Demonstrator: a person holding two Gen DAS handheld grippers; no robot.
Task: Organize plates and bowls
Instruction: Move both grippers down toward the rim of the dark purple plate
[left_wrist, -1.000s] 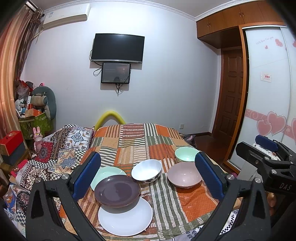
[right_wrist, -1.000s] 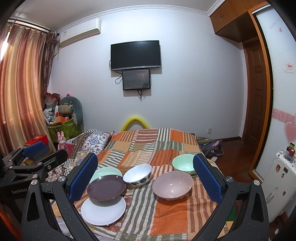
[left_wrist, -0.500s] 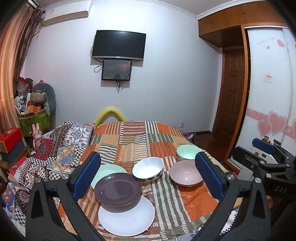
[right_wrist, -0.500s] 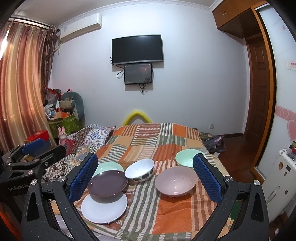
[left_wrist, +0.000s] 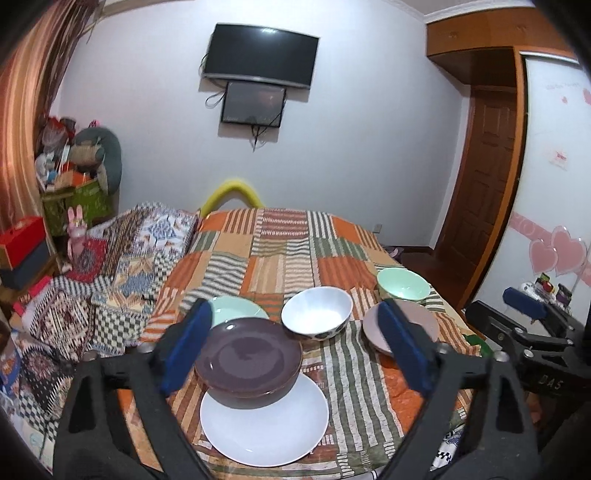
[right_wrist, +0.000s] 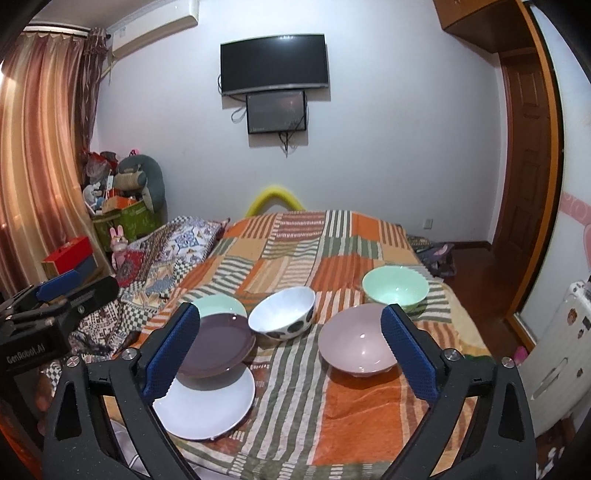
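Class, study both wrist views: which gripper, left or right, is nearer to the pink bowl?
Right. The right gripper faces the pink bowl, which sits by its right finger. The left gripper is centred on the purple plate, with the bowl off to its right.

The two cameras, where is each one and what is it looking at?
Left wrist: sits on the left gripper, faces the plates on the bed; its own fingers show, and the right gripper.
Right wrist: sits on the right gripper, faces the bowls; the left gripper shows.
Both share the purple plate and TV.
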